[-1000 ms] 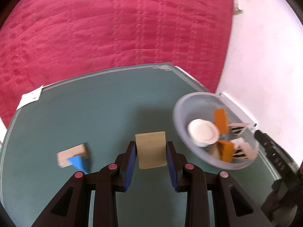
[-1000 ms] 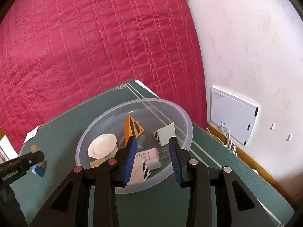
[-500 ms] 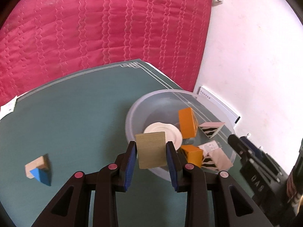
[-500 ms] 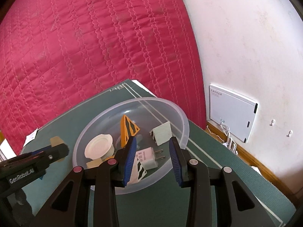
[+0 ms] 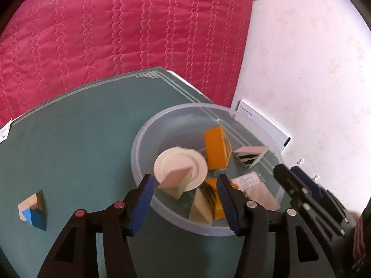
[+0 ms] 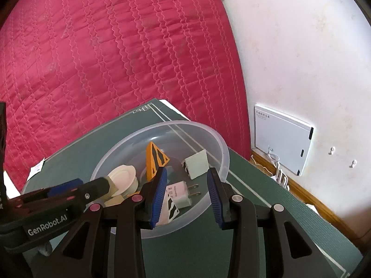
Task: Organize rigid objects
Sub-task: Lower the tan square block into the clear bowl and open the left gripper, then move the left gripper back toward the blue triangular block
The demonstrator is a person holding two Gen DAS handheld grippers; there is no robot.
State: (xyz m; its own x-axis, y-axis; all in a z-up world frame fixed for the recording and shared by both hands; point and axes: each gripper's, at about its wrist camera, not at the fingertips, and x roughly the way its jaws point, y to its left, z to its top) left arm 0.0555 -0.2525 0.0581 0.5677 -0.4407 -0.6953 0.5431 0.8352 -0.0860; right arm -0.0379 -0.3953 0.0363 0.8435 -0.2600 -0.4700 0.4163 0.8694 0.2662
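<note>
Left gripper (image 5: 185, 197) opening over clear bowl (image 5: 139, 143); tan wooden block (image 5: 177, 180) seen loose between the jaws.

Lower left of the left wrist view: blue-and-wood block (image 5: 31, 209) lies on green mat (image 5: 69, 139). Centre: white lid (image 5: 180, 165), orange block (image 5: 216, 148) lie in the bowl. Right wrist view: right gripper (image 6: 186, 194) is held nearly closed, nothing gripped, above the bowl's near rim.
</note>
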